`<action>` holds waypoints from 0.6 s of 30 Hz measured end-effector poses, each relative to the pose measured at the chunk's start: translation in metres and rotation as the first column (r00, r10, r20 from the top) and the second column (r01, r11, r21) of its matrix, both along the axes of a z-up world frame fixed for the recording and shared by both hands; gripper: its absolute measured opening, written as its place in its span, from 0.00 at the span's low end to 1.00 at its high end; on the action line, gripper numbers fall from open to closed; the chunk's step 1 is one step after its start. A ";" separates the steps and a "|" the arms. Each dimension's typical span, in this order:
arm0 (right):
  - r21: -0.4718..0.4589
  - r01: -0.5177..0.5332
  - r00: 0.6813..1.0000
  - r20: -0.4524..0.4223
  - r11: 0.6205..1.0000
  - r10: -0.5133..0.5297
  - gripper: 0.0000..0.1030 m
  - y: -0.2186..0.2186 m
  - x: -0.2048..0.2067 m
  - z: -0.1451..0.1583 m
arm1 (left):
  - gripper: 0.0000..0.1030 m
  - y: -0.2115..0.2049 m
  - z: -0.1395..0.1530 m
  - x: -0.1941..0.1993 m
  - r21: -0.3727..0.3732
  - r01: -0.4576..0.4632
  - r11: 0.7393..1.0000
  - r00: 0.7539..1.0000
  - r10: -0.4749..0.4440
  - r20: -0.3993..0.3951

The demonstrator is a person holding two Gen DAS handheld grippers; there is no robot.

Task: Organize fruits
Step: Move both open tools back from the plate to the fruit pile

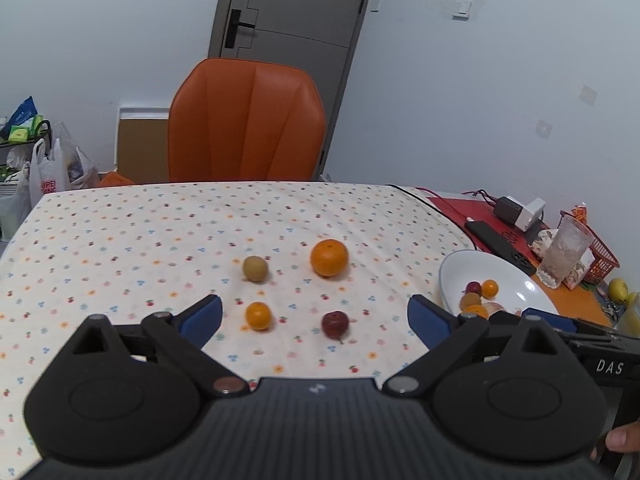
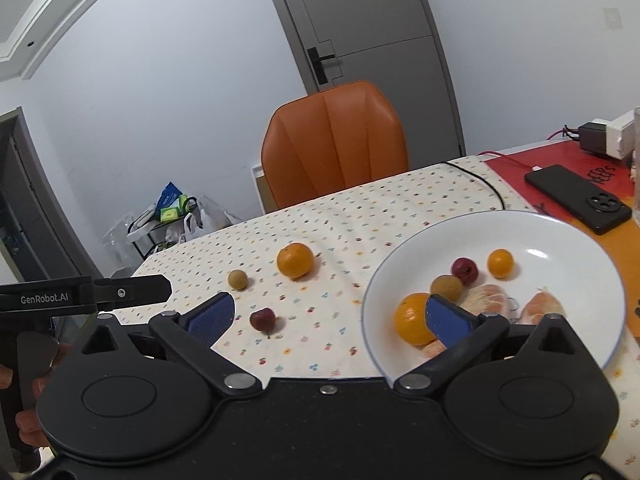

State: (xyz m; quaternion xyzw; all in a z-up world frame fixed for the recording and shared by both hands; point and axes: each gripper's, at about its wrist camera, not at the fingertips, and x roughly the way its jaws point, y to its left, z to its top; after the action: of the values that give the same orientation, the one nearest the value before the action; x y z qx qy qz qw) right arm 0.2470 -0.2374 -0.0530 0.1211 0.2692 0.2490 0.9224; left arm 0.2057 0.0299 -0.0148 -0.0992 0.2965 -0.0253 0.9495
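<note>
Four fruits lie loose on the table [image 1: 120,240], left of the plate [image 1: 516,276]; both grippers' jaws are spread, nothing held; the small orange [image 1: 258,315] should be straddled squarely, then gripped gently.

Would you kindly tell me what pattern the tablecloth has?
The tablecloth is cream with small scattered fruit and flower prints, clearest in the left wrist view.

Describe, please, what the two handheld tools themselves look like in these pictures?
Both are matte black plastic. The left tool and the right tool each have two round hub covers, silver pivot pins, angled link arms and blue ribbed finger pads. The left one's side reads "GenRobot.AI"; the right one's shows "DAS". No cables or sleeves show; bare fingers grip the handles.
</note>
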 end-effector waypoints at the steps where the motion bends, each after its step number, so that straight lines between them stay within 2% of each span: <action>1: -0.001 -0.005 1.000 0.001 1.000 0.005 1.00 0.002 0.000 0.000 | 0.95 0.002 0.000 0.000 0.002 -0.005 1.000 1.000 0.005 0.000; 10: -0.013 -0.048 0.999 -0.005 0.999 0.048 1.00 0.019 0.001 -0.001 | 0.94 0.025 -0.009 -0.002 -0.007 -0.090 0.996 0.996 0.089 -0.007; 14: -0.017 -0.061 0.998 -0.013 0.998 0.060 0.91 0.026 0.004 -0.004 | 0.92 0.028 -0.016 0.002 -0.019 -0.086 0.996 0.996 0.085 -0.019; 18: -0.028 -0.082 0.996 -0.024 0.996 0.082 0.82 0.034 0.006 -0.008 | 0.83 0.028 -0.023 0.009 -0.020 -0.077 0.997 0.997 0.076 -0.028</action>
State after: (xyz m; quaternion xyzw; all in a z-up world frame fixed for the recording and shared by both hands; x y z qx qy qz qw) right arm 0.2531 -0.2037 -0.0608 0.0995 0.2879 0.2814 0.9100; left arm 0.2148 0.0575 -0.0375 -0.1209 0.3053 0.0094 0.9445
